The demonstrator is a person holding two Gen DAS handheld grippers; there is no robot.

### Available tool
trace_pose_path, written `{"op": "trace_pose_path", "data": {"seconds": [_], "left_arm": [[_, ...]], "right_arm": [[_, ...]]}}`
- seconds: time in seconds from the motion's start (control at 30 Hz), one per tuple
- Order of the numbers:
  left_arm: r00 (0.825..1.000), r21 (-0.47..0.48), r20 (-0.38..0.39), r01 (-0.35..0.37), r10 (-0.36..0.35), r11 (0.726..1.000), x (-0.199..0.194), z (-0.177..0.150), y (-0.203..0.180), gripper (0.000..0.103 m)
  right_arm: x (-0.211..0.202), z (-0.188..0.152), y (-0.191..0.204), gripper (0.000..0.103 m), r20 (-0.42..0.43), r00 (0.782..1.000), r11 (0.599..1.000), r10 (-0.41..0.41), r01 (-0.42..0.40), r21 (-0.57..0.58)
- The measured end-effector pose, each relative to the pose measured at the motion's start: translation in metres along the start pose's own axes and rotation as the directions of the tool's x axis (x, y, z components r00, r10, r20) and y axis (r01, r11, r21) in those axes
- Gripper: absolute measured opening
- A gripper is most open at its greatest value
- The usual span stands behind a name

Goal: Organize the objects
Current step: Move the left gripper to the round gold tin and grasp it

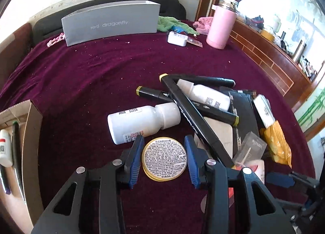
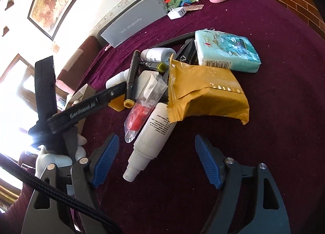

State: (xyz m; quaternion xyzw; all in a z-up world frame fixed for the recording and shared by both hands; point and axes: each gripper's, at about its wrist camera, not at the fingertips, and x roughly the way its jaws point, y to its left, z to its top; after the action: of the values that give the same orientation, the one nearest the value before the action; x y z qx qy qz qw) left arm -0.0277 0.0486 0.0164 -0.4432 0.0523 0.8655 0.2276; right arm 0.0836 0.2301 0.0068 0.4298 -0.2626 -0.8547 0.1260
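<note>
My left gripper (image 1: 164, 159) is open with its blue pads on either side of a round yellow tin (image 1: 164, 159) lying on the purple cloth; I cannot tell if the pads touch it. A white pill bottle (image 1: 142, 122) lies just beyond, then several black markers (image 1: 195, 116) and a white dropper bottle (image 1: 205, 94). My right gripper (image 2: 157, 159) is open and empty over the cap end of a white spray bottle (image 2: 151, 138). A yellow packet (image 2: 205, 92), a tissue pack (image 2: 225, 51) and a clear packet with red contents (image 2: 142, 110) lie behind it.
A cardboard box (image 1: 30, 142) at the left holds pens and a small bottle. A grey box (image 1: 109, 23), a white charger (image 1: 177, 39), a pink flask (image 1: 221, 27) and green cloth (image 1: 172, 24) stand at the back. A wooden ledge (image 1: 270, 63) runs along the right.
</note>
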Motion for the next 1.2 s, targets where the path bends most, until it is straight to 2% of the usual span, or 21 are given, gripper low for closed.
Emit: {"op": "trace_pose_path", "data": {"seconds": [0.33, 0.43, 0.5, 0.53, 0.63, 0.73, 0.8, 0.87, 0.93, 1.1, 1.2], "left_arm": [[0.999, 0.008, 0.002, 0.044, -0.044, 0.999, -0.033, -0.04, 0.006, 0.035], [1.0, 0.012, -0.004, 0.03, -0.03, 0.999, -0.03, -0.047, 0.004, 0.035], [1.0, 0.009, -0.024, 0.016, -0.016, 1.0, -0.023, -0.049, 0.003, 0.035], [1.0, 0.014, -0.011, 0.012, -0.012, 1.0, -0.024, -0.051, 0.002, 0.035], [0.998, -0.014, 0.0, 0.069, -0.069, 0.998, -0.033, -0.055, 0.005, 0.034], [0.996, -0.009, 0.046, 0.08, -0.08, 0.997, -0.055, -0.06, 0.006, 0.034], [0.994, -0.01, 0.077, 0.083, -0.082, 0.996, -0.069, -0.061, 0.009, 0.034], [0.991, -0.016, 0.1, 0.088, -0.086, 0.996, -0.082, -0.065, 0.013, 0.034], [0.989, -0.028, 0.11, 0.099, -0.095, 0.995, -0.09, -0.068, 0.017, 0.034], [0.986, -0.054, 0.124, 0.116, -0.109, 0.992, -0.102, -0.079, 0.024, 0.034], [0.985, -0.068, 0.133, 0.121, -0.111, 0.99, -0.108, -0.084, 0.029, 0.034]], "right_arm": [[0.0, 0.0, 0.002, 0.079, 0.002, 1.0, 1.0, -0.011, 0.011, -0.011], [0.001, -0.001, 0.005, 0.079, 0.002, 0.999, 0.999, -0.034, 0.034, -0.028], [0.003, -0.001, 0.009, 0.079, 0.0, 0.998, 0.997, -0.059, 0.059, -0.044], [0.005, -0.001, 0.012, 0.079, -0.001, 0.997, 0.995, -0.082, 0.082, -0.052], [0.009, -0.002, 0.022, 0.079, -0.011, 0.989, 0.986, -0.15, 0.148, -0.077], [0.012, 0.0, 0.027, 0.078, -0.023, 0.982, 0.98, -0.19, 0.188, -0.066], [0.015, 0.002, 0.029, 0.072, -0.023, 0.973, 0.972, -0.228, 0.226, -0.068], [0.02, 0.006, 0.033, 0.057, -0.027, 0.956, 0.954, -0.292, 0.288, -0.086], [0.025, 0.007, 0.036, 0.052, -0.032, 0.944, 0.942, -0.328, 0.323, -0.093], [0.035, 0.007, 0.049, 0.052, -0.02, 0.906, 0.9, -0.422, 0.416, -0.127], [0.039, 0.002, 0.056, 0.038, 0.006, 0.88, 0.867, -0.476, 0.47, -0.164]]}}
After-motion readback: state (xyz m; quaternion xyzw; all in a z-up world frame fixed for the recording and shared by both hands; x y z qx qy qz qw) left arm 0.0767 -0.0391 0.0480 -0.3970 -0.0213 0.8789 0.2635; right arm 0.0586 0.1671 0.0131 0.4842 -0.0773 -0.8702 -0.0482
